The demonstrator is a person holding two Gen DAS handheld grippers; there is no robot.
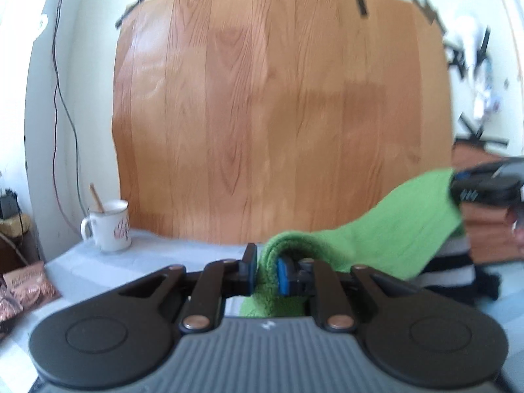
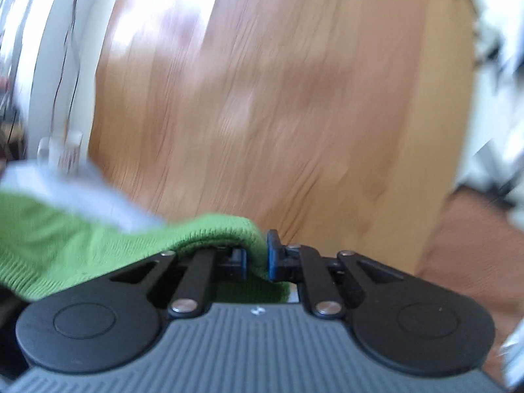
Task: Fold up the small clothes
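Note:
A small green knitted garment (image 1: 386, 229) hangs stretched between my two grippers above the table. My left gripper (image 1: 266, 270) is shut on one bunched end of it, the blue pads pressing the cloth from both sides. In the left wrist view the right gripper (image 1: 484, 185) holds the other end at the far right, higher up. Seen in the right wrist view, my right gripper (image 2: 257, 257) is shut on the ribbed edge of the green garment (image 2: 82, 249), which trails away to the left. That view is blurred.
A white mug (image 1: 109, 226) with a stick in it stands at the table's back left. A wood-grain panel (image 1: 278, 104) is taped to the wall behind. A black-and-white striped cloth (image 1: 452, 265) lies at the right, a snack packet (image 1: 28, 290) at the left edge.

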